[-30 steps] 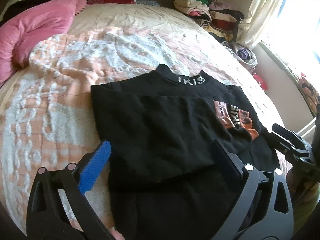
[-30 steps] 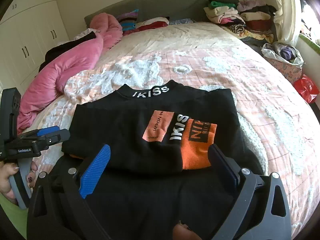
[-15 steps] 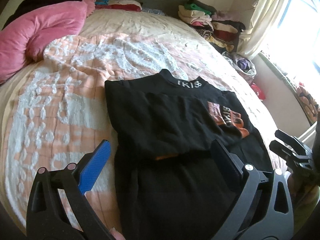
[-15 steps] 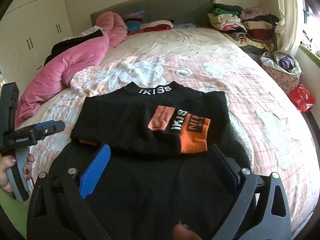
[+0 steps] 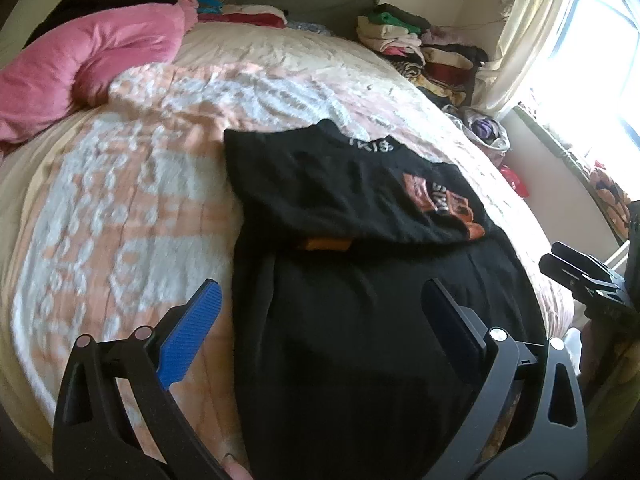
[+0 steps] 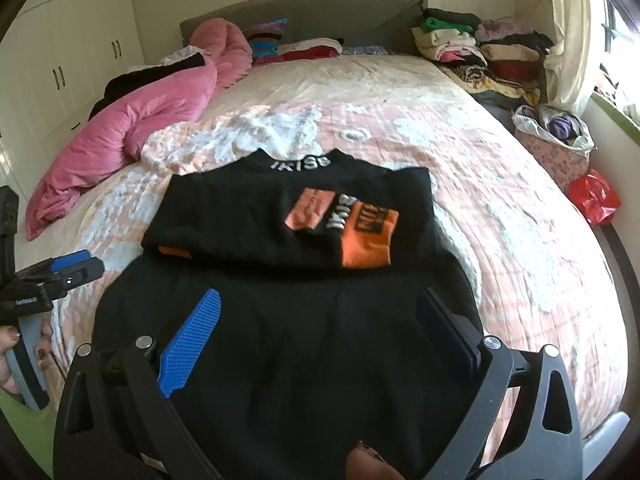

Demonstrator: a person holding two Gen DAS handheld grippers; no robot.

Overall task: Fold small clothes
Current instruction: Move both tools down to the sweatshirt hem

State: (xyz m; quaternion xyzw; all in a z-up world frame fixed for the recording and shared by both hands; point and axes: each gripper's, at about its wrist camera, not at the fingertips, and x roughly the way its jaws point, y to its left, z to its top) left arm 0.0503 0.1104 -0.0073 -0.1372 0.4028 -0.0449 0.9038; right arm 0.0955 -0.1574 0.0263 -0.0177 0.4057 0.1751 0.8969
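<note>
A black shirt (image 5: 348,264) (image 6: 288,280) with an orange and white print lies on the bed, its sides folded over the middle and its lower part stretching towards me. My left gripper (image 5: 320,304) is open and empty above the shirt's lower left part. My right gripper (image 6: 320,308) is open and empty above the shirt's lower middle. The left gripper also shows at the left edge of the right wrist view (image 6: 64,270). The right gripper also shows at the right edge of the left wrist view (image 5: 576,272).
The bed (image 6: 500,208) has a peach and white cover. A pink duvet (image 6: 132,128) lies at its left. Stacks of folded clothes (image 6: 480,52) stand at the far right. A bag (image 6: 556,132) and a red bag (image 6: 594,196) sit on the floor at the right. White wardrobes (image 6: 68,52) stand at the left.
Both grippers have drawn back towards the foot of the bed, open and empty. More of the shirt's lower part shows in both views.
</note>
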